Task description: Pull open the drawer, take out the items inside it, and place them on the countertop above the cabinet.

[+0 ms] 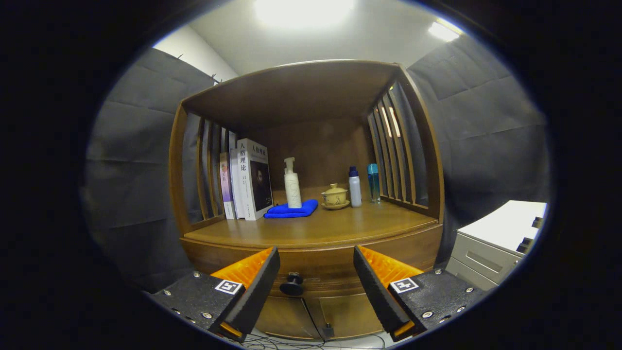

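The gripper (pixel 317 272) hangs with its two fingers spread wide apart, pinching nothing. Between them, a little beyond the tips, sits the round dark knob (pixel 291 284) of the closed brown wooden drawer (pixel 316 265), whose front runs left to right across the wooden cabinet (pixel 311 311); the knob points straight out toward the near side. It lies closer to the left finger than the right, touching neither. Below the drawer are two cabinet doors with a small dark knob (pixel 327 330) near their seam. Above the drawer, the brown wooden countertop (pixel 340 223) holds upright books (pixel 248 180) at the far left, a folded blue cloth (pixel 290 210) with a white pump bottle (pixel 292 183) standing on it, a yellow lidded teacup on a saucer (pixel 335 196), a white bottle with a dark cap (pixel 355 186) and a teal bottle (pixel 373 183) to the right. A grey drawer unit (pixel 491 243) stands well off to the right.
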{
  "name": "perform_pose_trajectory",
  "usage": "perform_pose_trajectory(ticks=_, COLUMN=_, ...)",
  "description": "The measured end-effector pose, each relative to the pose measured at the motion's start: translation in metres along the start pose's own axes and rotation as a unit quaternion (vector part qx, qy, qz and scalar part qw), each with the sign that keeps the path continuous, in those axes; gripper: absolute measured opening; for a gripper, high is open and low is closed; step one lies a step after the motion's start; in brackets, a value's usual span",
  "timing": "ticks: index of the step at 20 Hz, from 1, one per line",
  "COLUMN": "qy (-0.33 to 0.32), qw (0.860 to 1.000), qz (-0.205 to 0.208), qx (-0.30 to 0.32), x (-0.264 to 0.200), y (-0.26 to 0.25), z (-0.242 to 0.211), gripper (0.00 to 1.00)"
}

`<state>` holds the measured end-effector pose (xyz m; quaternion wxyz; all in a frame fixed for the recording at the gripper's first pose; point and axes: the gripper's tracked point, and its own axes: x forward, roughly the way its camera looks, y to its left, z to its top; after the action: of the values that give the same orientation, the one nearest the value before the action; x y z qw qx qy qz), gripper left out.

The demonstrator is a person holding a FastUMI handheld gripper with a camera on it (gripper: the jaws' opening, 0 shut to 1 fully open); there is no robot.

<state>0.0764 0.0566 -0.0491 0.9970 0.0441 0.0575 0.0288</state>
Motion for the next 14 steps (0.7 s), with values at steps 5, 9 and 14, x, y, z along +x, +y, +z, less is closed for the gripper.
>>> perform_pose_trajectory(ticks=5, qy=0.03, qw=0.999, qz=0.01, qx=0.0, x=0.041, y=0.006, z=-0.032, gripper=0.95)
perform_pose_trajectory(ticks=9, qy=0.05, qw=0.999, qz=0.019, qx=0.0, x=0.066, y=0.01, z=-0.056, gripper=0.95)
perform_pose_trajectory(ticks=14, qy=0.078, qw=0.997, qz=0.028, qx=-0.002, x=0.085, y=0.013, z=-0.078, gripper=0.95)
